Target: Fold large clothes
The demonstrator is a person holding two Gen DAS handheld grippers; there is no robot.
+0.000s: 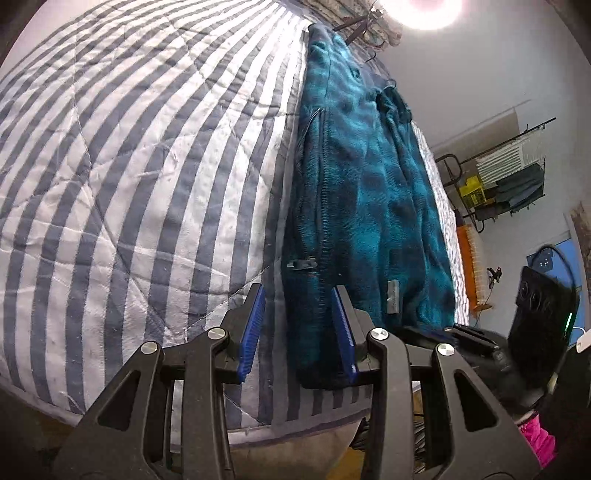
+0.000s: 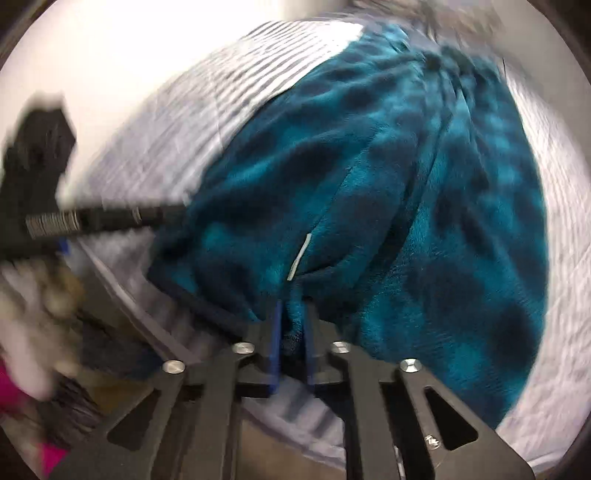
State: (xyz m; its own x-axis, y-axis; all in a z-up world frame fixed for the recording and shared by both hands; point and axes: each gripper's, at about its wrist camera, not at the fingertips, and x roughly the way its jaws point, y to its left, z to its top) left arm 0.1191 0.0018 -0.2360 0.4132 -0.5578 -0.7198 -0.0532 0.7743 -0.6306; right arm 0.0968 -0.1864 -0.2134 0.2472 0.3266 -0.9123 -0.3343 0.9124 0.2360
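A bed covered by a grey-and-white striped quilt [image 1: 122, 177] fills most of both views, under a bright ceiling lamp [image 1: 424, 11]. A teal plaid fleece jacket [image 1: 369, 192] is laid lengthwise along the quilt's right side in the left wrist view, its zipper edge facing the stripes and its hem at the near edge of the bed. A small grey label [image 1: 393, 297] is seen near the hem.

The left tool [image 1: 299, 325] is held partly open over the jacket's near corner; the zipper edge lies between the blue pads [image 1: 253, 328], but pressure on the cloth is not evident (contact on the right pad cannot be judged). The right tool [image 2: 291, 343] is closed on a pinched fold of the jacket's hem, the fleece bunched between its pads (right wrist view blurred).

Farther out, a rack [image 1: 509, 177] with folded cloth is seen against the wall, and a black device [image 1: 535, 310] with a green light stands at the right.
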